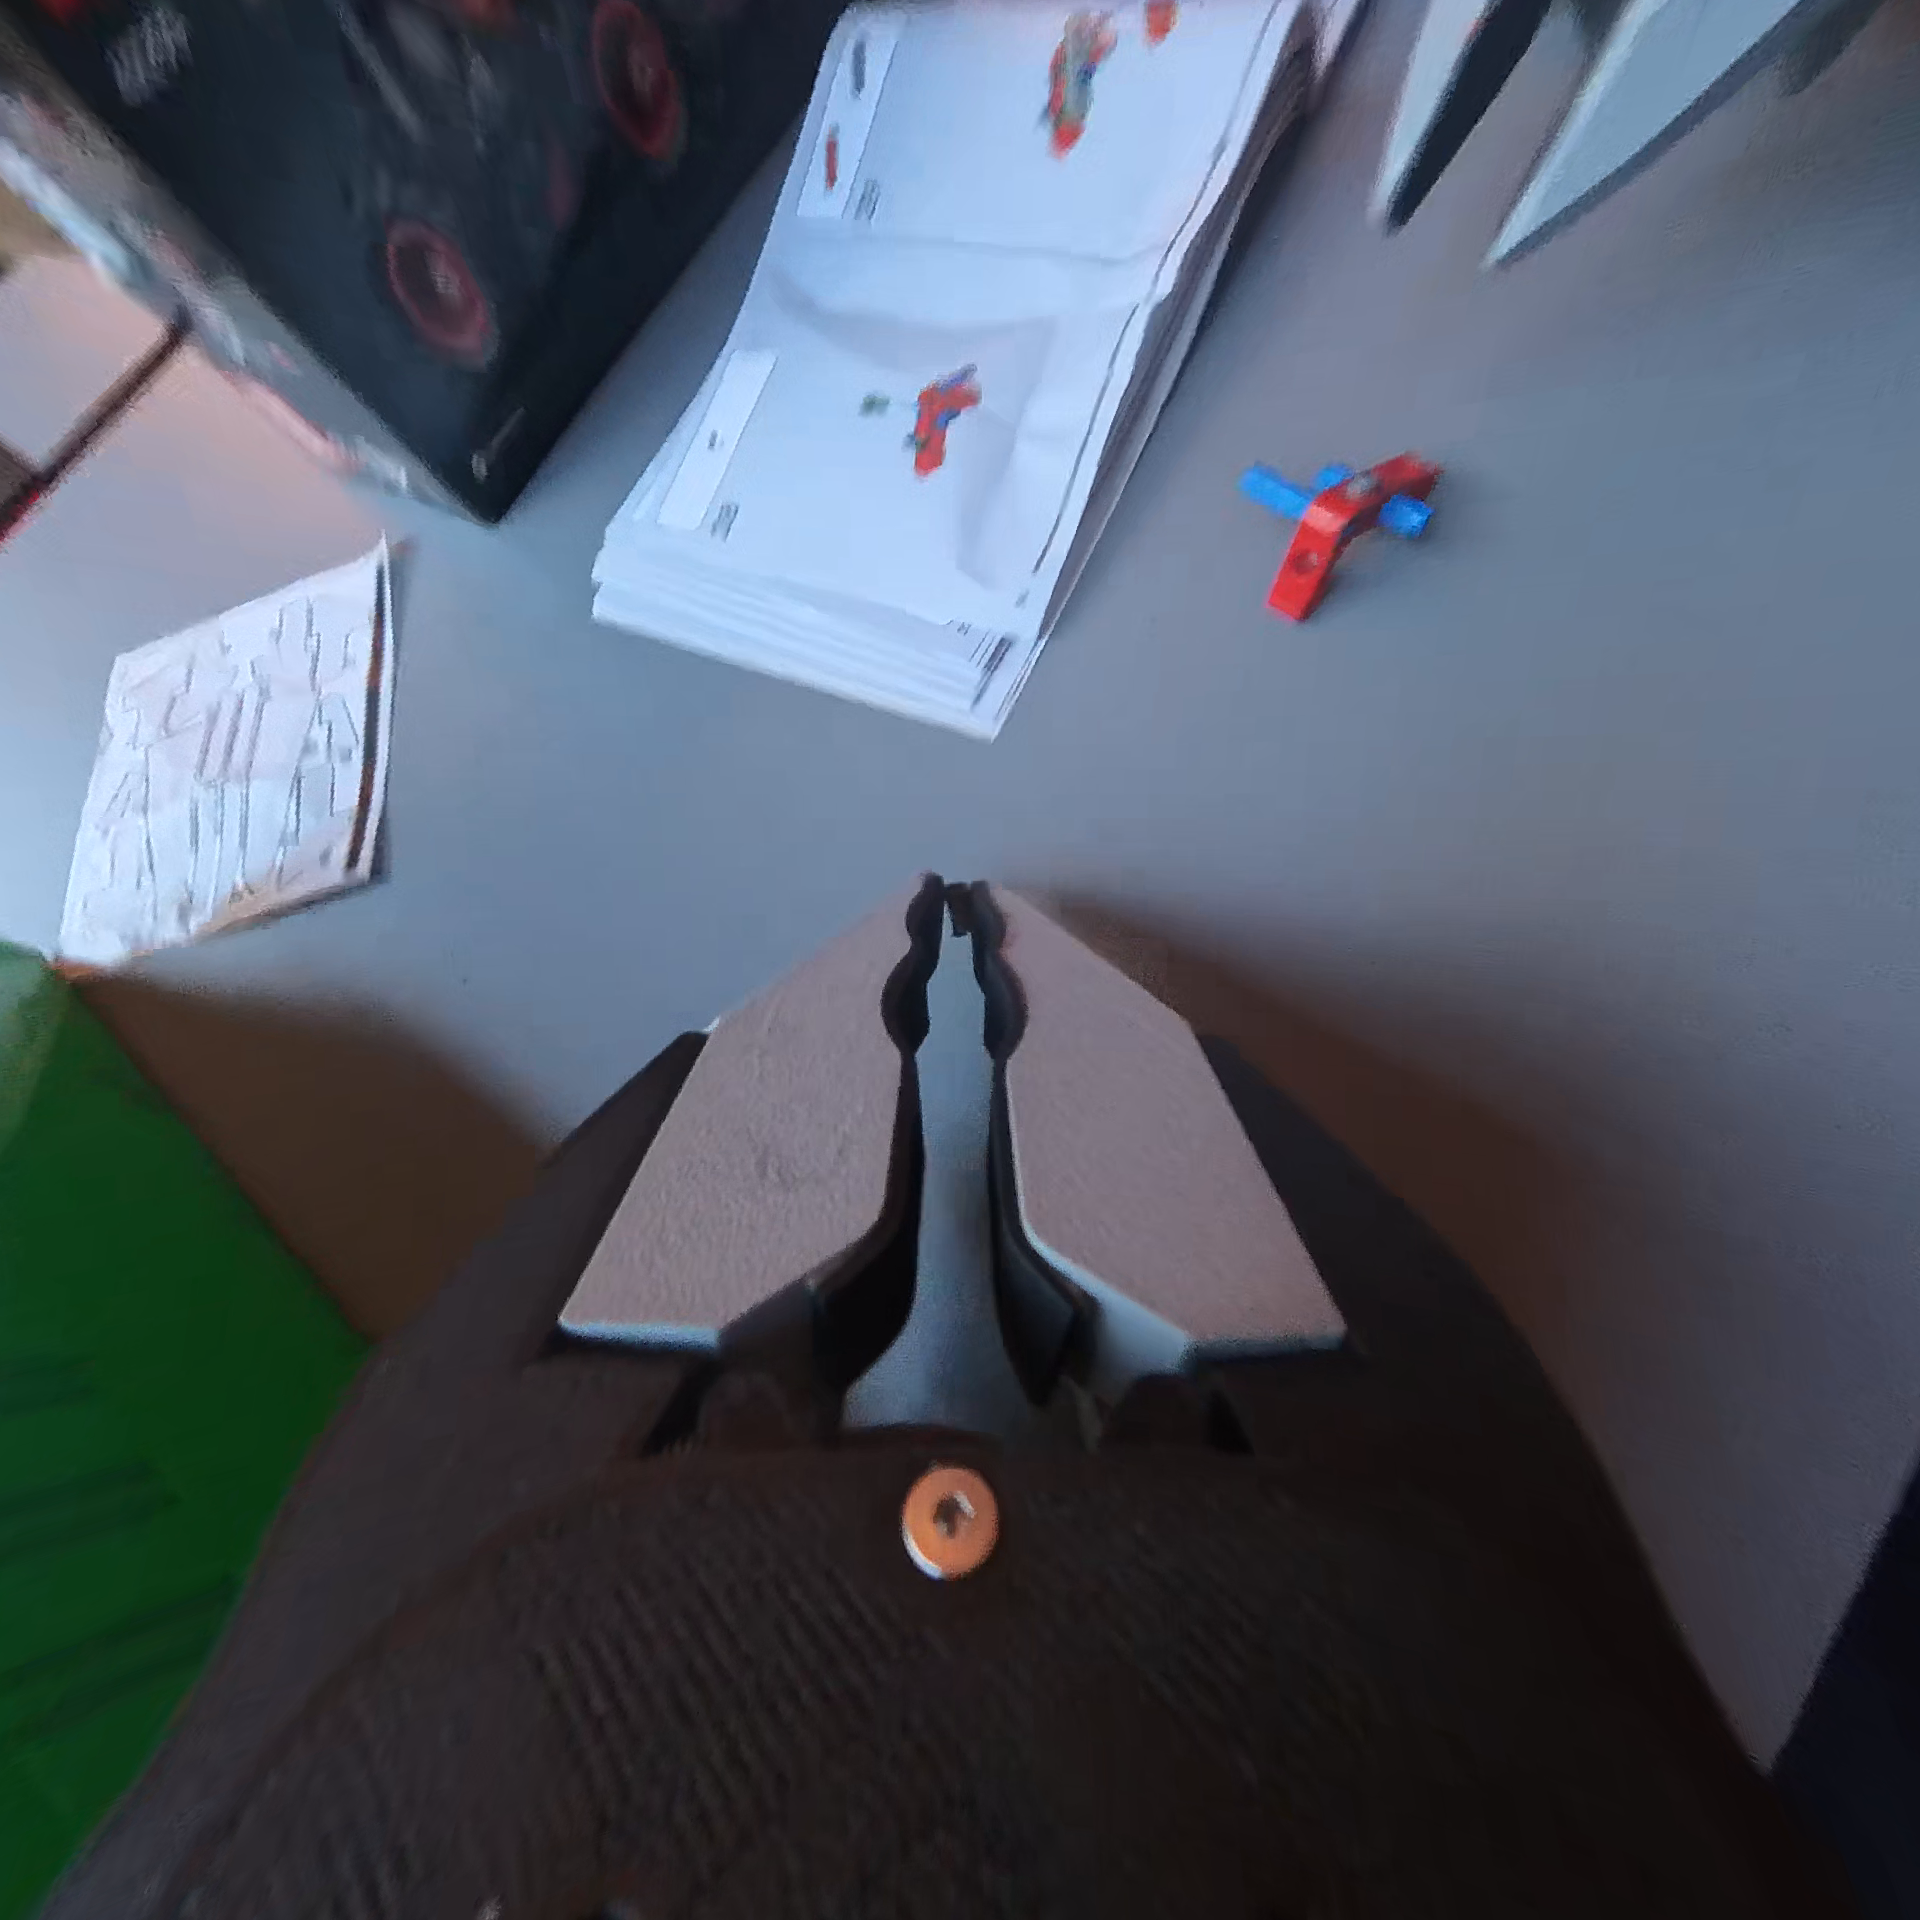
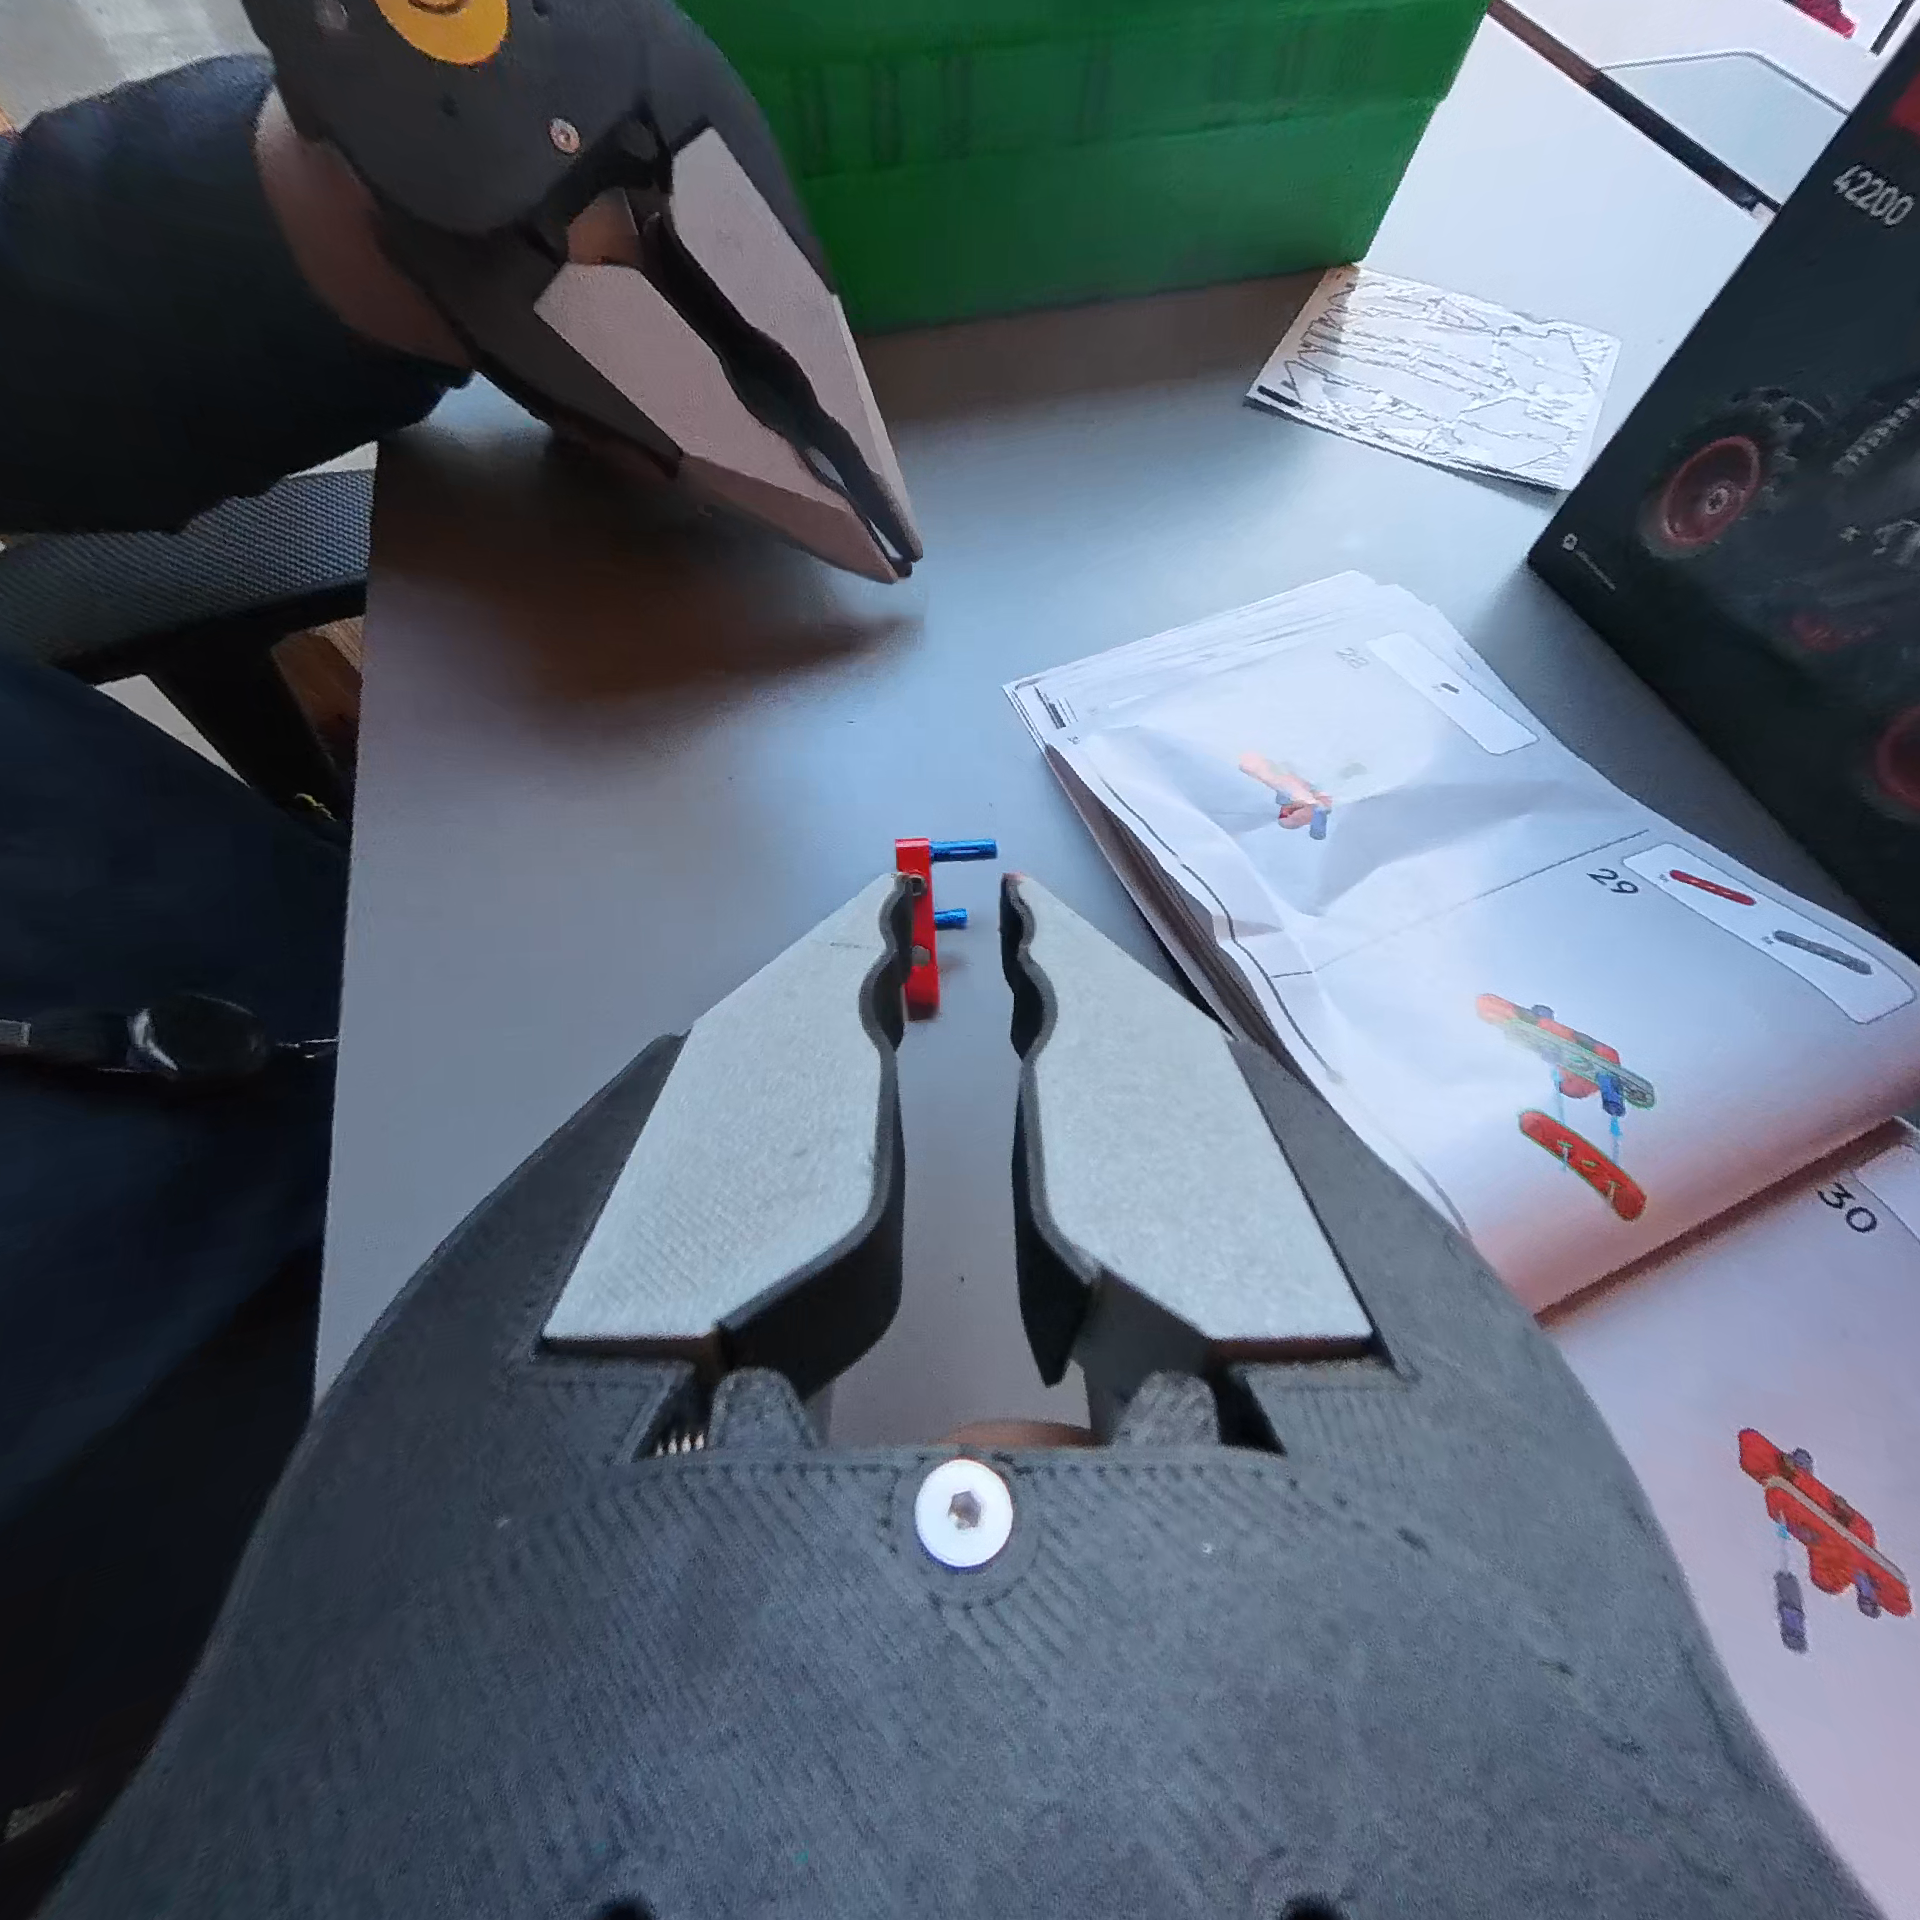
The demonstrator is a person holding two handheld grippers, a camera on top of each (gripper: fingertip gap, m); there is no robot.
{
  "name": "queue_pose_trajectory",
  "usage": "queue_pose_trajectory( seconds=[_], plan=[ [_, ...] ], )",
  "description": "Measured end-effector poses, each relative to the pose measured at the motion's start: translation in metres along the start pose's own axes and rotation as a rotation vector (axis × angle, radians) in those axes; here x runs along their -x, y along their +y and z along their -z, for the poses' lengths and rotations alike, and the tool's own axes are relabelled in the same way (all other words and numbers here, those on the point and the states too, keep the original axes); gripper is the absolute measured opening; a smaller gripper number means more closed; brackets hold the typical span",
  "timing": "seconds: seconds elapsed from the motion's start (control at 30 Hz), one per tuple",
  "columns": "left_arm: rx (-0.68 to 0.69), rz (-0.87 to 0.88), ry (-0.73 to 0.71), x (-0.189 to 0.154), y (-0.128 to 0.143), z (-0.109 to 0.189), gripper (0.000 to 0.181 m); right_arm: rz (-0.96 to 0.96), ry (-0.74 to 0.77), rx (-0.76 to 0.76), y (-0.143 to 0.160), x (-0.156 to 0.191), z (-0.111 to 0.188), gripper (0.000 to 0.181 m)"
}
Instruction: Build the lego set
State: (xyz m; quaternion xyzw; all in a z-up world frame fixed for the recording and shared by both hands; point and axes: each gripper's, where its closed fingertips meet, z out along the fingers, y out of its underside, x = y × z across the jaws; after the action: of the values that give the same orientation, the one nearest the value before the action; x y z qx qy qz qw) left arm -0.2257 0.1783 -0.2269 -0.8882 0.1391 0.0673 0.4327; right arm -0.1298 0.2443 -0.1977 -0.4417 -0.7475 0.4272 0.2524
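Observation:
A small red beam with blue pins (image 2: 920, 935) lies on the grey table (image 2: 623, 779). In the right wrist view it sits just in front of and partly between the tips of my right gripper (image 2: 951, 883), which is open and empty, with the left finger next to the beam. The same piece shows in the left wrist view (image 1: 1340, 520), far to the right of my left gripper (image 1: 951, 894). My left gripper is shut and empty above bare table; it also shows in the right wrist view (image 2: 904, 561). The right gripper's tips show at the top right of the left wrist view (image 1: 1455, 197).
An open instruction booklet (image 2: 1455, 935) (image 1: 935, 364) lies right of the piece. A black set box (image 2: 1766, 468) (image 1: 364, 208) stands behind it. A sticker sheet (image 2: 1444, 374) (image 1: 239, 748) and a green bin (image 2: 1091, 156) (image 1: 125, 1351) sit further off. A person's dark sleeve (image 2: 156, 312) is at the left.

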Motion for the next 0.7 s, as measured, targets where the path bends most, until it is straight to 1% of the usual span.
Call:
queue_pose_trajectory(
  seconds=[0.03,0.13,0.2,0.27,0.33,0.37,0.43,0.57,0.7],
  plan=[
    [-0.06,-0.034,0.024,-0.006,-0.011,0.004,0.002,-0.005,-0.008,-0.005,-0.001,0.001,0.0,0.014],
    [-0.311,-0.217,0.086,-0.037,-0.053,0.023,0.002,-0.055,-0.07,-0.043,-0.008,0.009,-0.002,0.014],
    [-0.462,-0.344,0.063,-0.055,-0.076,0.035,0.002,-0.12,-0.135,-0.085,-0.017,0.016,-0.003,0.011],
    [-0.596,-0.454,0.031,-0.07,-0.092,0.045,0.002,-0.208,-0.258,-0.139,-0.026,0.028,-0.001,0.011],
    [-0.688,-0.521,0.045,-0.085,-0.102,0.05,0.002,-0.303,-0.387,-0.181,-0.034,0.038,0.003,0.015],
    [-0.727,-0.531,0.044,-0.089,-0.106,0.052,0.003,-0.336,-0.442,-0.197,-0.037,0.043,0.005,0.016],
    [-0.756,-0.527,0.033,-0.09,-0.112,0.052,0.003,-0.369,-0.542,-0.227,-0.043,0.053,0.01,0.016],
    [-0.868,-0.504,0.076,-0.099,-0.124,0.063,0.002,-0.388,-0.692,-0.274,-0.054,0.07,0.022,0.013],
    [-0.86,-0.5,0.081,-0.101,-0.125,0.059,0.002,-0.436,-0.773,-0.325,-0.063,0.071,0.033,0.013]
  ],
)
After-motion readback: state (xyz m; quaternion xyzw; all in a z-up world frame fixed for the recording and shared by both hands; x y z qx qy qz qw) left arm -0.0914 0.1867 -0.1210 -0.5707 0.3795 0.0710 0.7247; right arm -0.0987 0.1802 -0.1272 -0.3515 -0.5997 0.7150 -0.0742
